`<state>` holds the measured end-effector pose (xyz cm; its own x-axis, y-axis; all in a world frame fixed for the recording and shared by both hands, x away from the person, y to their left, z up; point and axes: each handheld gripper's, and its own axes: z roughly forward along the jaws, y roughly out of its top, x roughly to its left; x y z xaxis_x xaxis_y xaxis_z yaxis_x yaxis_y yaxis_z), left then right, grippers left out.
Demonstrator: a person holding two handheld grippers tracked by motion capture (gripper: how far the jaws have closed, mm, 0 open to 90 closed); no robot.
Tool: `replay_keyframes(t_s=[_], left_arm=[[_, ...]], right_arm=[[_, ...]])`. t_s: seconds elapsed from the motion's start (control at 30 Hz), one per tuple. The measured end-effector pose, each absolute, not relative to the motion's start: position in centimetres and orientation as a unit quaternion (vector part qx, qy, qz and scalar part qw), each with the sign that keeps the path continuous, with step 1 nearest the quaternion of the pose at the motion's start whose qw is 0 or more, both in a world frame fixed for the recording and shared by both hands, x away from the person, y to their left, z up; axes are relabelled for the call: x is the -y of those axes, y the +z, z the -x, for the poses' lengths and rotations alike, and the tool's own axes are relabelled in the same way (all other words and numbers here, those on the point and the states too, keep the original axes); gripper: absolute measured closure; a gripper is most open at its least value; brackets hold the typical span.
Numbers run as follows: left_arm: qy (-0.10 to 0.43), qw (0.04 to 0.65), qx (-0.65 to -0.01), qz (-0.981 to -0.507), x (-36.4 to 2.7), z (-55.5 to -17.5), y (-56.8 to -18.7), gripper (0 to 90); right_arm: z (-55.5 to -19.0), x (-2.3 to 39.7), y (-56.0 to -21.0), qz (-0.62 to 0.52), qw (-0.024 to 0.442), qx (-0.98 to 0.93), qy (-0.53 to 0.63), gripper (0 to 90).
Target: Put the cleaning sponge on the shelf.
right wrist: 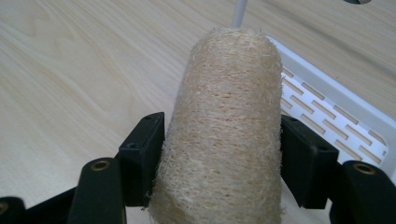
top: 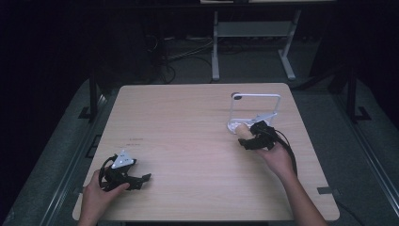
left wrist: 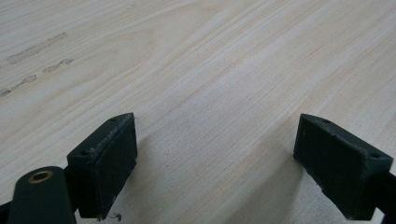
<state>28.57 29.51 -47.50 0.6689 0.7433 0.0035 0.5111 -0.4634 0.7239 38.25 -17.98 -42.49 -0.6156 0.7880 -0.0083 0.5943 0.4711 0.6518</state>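
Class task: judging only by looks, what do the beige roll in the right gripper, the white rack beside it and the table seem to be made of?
Roll: probably loofah, a coarse, open web of dry beige fibres, matt and fuzzy at the edges.
Rack: likely plastic or painted metal, smooth white, with a slotted base; its thin frame shows in the high view.
Table: pale wood grain, flat and matt, possibly a laminate.

Dim light is falling on the table (top: 188,117) in the high view, its surroundings sinking into black. Both gripper views are showing brighter, with soft shadows lying beneath the jaws and near parts blurring slightly.
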Motion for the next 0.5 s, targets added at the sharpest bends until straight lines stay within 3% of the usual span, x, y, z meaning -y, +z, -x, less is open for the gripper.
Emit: replay_keyframes(t_s=[0.5], left_arm=[[0.162,0.359,-0.373,-0.840,-29.5,-28.6,-47.5,12.9]], right_arm=[[-41.8,18.2,-43.7,-0.429,0.153,-0.841,0.292,36.1]])
